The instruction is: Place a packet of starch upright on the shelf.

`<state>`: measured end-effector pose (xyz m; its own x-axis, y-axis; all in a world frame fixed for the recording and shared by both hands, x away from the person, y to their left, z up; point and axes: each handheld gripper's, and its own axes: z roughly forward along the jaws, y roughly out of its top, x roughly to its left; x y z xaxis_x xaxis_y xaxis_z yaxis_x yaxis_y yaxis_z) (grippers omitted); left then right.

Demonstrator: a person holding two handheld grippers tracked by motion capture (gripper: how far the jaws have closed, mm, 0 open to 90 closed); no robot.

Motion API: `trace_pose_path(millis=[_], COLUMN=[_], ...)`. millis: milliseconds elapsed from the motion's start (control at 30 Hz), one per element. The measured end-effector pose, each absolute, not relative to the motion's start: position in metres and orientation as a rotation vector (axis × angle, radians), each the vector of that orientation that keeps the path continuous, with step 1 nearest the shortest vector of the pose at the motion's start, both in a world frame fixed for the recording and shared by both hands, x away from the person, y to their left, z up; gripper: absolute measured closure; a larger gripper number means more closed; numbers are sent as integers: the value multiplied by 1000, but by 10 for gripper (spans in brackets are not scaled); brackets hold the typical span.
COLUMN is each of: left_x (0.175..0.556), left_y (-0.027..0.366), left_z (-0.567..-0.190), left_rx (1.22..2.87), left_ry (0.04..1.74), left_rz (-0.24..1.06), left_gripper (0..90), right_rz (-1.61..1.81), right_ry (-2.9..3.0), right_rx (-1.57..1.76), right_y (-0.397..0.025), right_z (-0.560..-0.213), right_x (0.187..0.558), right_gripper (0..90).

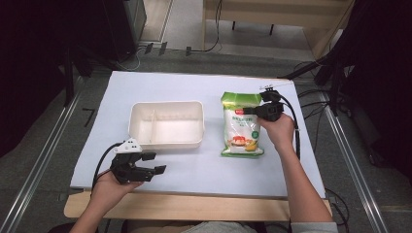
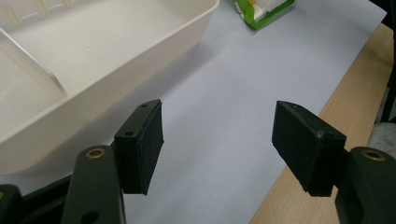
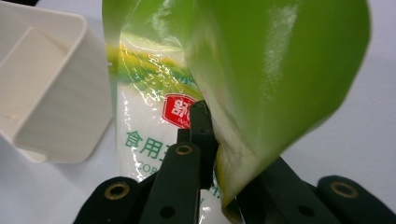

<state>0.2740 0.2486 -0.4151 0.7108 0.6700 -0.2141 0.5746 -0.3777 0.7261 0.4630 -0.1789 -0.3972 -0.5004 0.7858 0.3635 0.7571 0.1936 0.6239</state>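
Observation:
A green and white bag of white grains lies flat on the white table sheet, right of a cream tray. My right gripper sits at the bag's upper right edge. In the right gripper view the jaws are shut on the bag, and its green top folds over my right gripper. My left gripper stands open near the front edge, just in front of the tray's left corner. Nothing is between the jaws of my left gripper, which hang over bare sheet beside the tray wall.
The tray has a thin divider and nothing in it. A wooden table edge runs along the front, below the white sheet. Cables and stands lie on the floor beyond the table's far right corner.

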Motion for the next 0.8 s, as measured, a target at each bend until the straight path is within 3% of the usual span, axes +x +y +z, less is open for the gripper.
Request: trace_pose_path(millis=[800], left_x=[279], left_y=[245], left_z=[-411], left_rx=[2068], left_ry=[912], left_rz=[138], left_gripper=[345], right_rz=[1387], right_ry=[2392], right_rx=[1340], right_y=[-171], right_z=[-340], right_x=[384], right_gripper=[894])
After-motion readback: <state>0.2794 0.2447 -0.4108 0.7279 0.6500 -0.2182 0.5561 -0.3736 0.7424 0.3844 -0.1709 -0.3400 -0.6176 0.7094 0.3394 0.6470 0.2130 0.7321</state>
